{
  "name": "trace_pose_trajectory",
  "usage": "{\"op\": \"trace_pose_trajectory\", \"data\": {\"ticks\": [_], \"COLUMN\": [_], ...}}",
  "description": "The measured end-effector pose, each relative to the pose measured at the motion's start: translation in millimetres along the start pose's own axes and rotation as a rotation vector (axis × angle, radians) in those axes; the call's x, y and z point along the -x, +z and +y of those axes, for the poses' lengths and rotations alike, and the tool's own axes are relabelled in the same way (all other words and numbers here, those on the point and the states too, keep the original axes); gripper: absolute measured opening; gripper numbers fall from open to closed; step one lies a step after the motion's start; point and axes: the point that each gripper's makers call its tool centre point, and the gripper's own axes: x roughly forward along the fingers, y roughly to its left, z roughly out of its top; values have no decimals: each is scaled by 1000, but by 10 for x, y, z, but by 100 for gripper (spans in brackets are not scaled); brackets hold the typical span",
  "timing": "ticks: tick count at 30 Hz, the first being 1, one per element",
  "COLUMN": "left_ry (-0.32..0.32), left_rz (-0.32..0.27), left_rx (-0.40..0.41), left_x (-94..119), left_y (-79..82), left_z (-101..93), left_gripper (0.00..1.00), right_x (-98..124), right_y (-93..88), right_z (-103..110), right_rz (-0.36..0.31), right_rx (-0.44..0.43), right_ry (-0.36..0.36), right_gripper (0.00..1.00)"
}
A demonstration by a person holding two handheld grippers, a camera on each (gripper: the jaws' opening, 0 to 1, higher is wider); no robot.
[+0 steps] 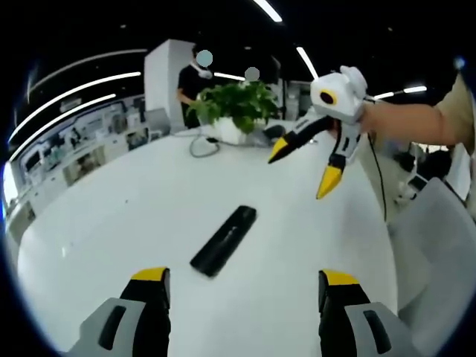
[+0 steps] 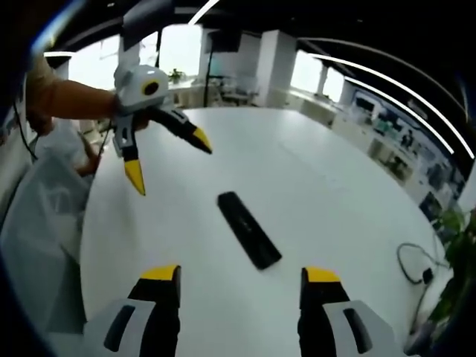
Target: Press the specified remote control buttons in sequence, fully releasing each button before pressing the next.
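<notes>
A black remote control (image 1: 223, 239) lies flat on the white round table (image 1: 111, 223), its length running away from my left gripper (image 1: 245, 277). That gripper's yellow-tipped jaws stand wide open just short of the remote's near end, with nothing between them. My right gripper (image 1: 303, 167) hovers above the far side of the table, open and empty, held by a hand. In the right gripper view the remote (image 2: 249, 229) lies ahead of my right gripper (image 2: 239, 277), whose jaws are spread. Beyond it my left gripper (image 2: 169, 160) hangs open over the table (image 2: 335, 186).
A potted plant (image 1: 234, 108) and a coiled cable (image 1: 202, 145) sit at the table's far edge, with a person (image 1: 192, 85) standing behind. A white chair (image 1: 439, 238) stands at the right edge. The cable (image 2: 413, 268) and a covered chair (image 2: 37, 223) flank the table.
</notes>
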Motion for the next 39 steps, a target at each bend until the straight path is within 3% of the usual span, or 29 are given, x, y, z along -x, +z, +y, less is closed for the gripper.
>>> {"op": "trace_pose_trajectory", "data": {"ticks": [12, 27, 39], "left_ry": [-14, -53, -86], "left_rz": [36, 100, 118], "left_rx": [-23, -81, -94], "left_x": [-138, -336, -470], "left_y": [-89, -170, -203], "left_z": [161, 233, 238], "left_gripper": [84, 83, 83], "right_x": [-179, -453, -625], "right_y": [-57, -158, -199], "right_z": [-110, -197, -301], "right_rz": [43, 93, 108], "right_rx": [45, 96, 116], "right_ry": [37, 97, 120], "right_gripper": [60, 54, 47]}}
